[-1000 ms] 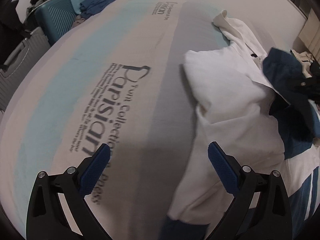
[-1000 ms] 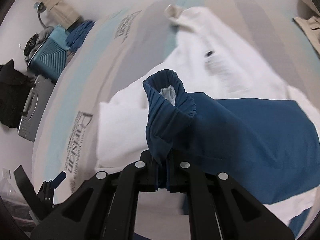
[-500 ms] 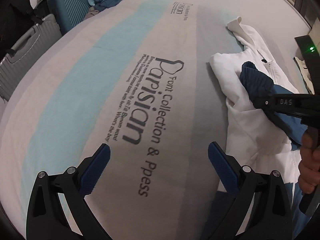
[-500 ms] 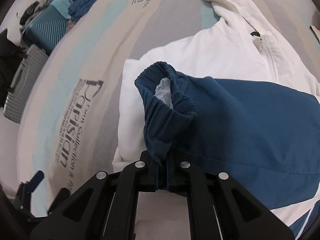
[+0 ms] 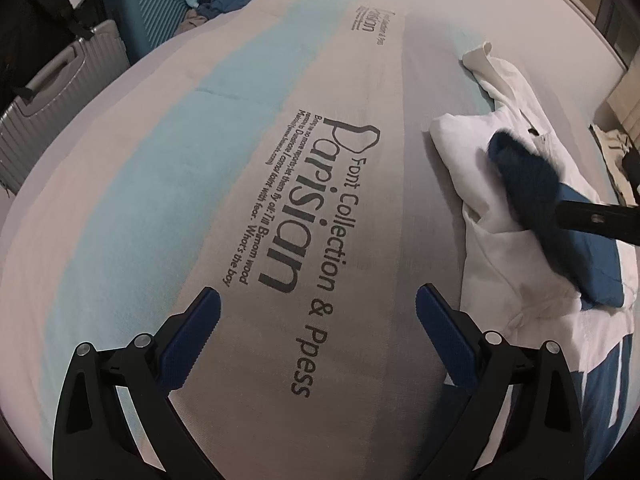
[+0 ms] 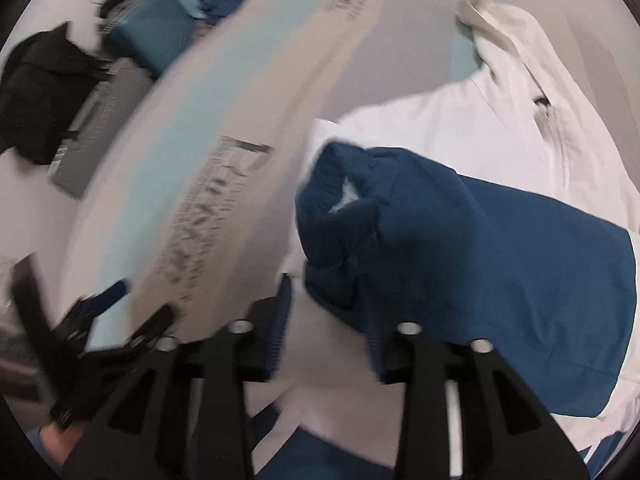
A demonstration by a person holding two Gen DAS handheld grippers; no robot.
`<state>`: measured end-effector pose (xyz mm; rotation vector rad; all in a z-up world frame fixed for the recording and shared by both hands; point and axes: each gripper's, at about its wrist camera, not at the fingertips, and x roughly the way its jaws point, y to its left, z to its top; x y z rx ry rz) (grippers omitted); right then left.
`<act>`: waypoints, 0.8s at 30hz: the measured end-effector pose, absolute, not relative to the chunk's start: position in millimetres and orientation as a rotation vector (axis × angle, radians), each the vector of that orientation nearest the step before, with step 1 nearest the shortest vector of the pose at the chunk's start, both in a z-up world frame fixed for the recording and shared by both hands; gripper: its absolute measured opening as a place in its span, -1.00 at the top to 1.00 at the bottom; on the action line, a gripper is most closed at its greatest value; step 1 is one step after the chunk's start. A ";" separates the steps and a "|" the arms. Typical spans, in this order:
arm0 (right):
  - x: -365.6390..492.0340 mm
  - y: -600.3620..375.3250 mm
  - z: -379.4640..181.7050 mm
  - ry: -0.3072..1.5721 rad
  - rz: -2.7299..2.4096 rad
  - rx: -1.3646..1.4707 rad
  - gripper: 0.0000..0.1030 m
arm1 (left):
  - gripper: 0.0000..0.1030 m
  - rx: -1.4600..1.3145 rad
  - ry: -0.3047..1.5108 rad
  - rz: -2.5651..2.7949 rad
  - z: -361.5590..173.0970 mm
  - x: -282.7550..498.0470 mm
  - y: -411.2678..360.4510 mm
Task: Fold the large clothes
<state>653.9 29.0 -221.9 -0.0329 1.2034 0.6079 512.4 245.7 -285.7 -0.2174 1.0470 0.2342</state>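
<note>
Printed bedspread [image 5: 248, 184] under me; my right gripper [image 6: 326, 312] gapes beside the blue sleeve [image 6: 460, 248], left gripper [image 5: 316, 312] open, empty; I'd lay that cuff flat across the white jacket [image 6: 440, 136].

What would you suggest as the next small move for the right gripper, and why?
Probably draw the right gripper back clear of the blue sleeve. Its jaws now stand apart, and the sleeve, with its ribbed cuff, lies across the white body of the jacket on the bed. The left gripper hangs open over bare cover, holding nothing.
</note>
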 end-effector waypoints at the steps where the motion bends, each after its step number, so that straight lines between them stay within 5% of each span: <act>1: 651.5 25.7 -214.1 1.180 0.628 -0.035 0.24 | -0.86 -0.220 1.045 0.236 -285.0 513.0 246.0; 24: 698.4 52.7 -286.9 1.243 0.458 -0.092 0.25 | -0.88 -0.226 1.053 0.211 -284.9 539.5 243.9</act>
